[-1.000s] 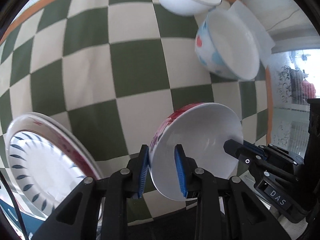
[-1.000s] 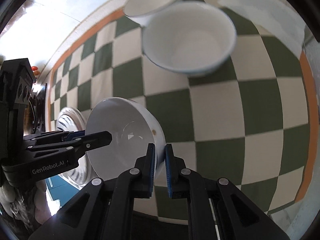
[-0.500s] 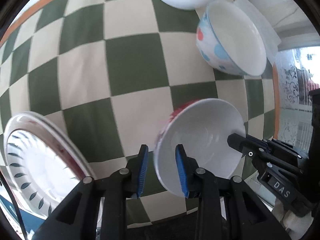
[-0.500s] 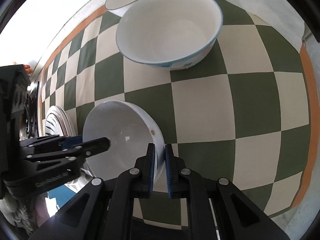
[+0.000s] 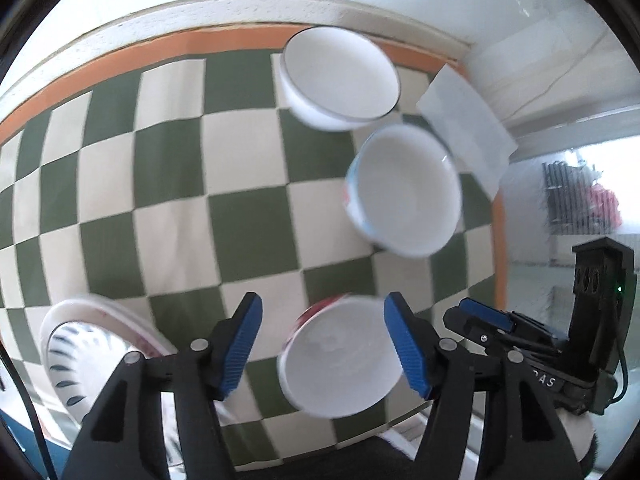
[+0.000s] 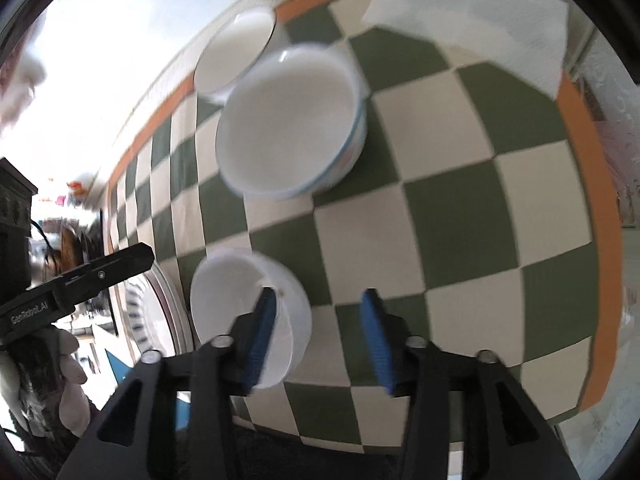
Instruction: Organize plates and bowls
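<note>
- While both tongs hang over the desk [image 5: 168, 184], three bowls show: a red bowl [image 5: 340, 360], a blue bowl [image 5: 404, 192] and a plain bowl [image 5: 340, 80].
- One stack of plates [image 5: 88, 344] lies at 8 o'clock in the left view; how many are in it cannot be told.
- Left tongs [image 5: 324, 346]: jaws opening, blue pads well apart, with the red bowl seen between them and neither pad pressing on it.
- Right tongs [image 6: 318, 338]: jaws opening; the left pad overlaps the red bowl's rim in the picture, the right pad stands clear over bare cloth, so nothing is gripped.
- Red bowl sits upright on the checked cloth at 6 o'clock in the left view, at 7 o'clock in the right view.
- Blue bowl stands at 2 o'clock from the red one, well apart; the plain bowl is just beyond it, near the cloth's orange border, and the two look close or touching.
- One white paper sheet [image 6: 472, 16] lies at the desk's far corner, at 1 o'clock in both views.
- Plates lie just beside the red bowl, on its 9 o'clock side.
- A gloved hand [image 6: 60, 376] holds the left tongs' handle at 8 o'clock in the right view.
- Both views are motion-blurred.
</note>
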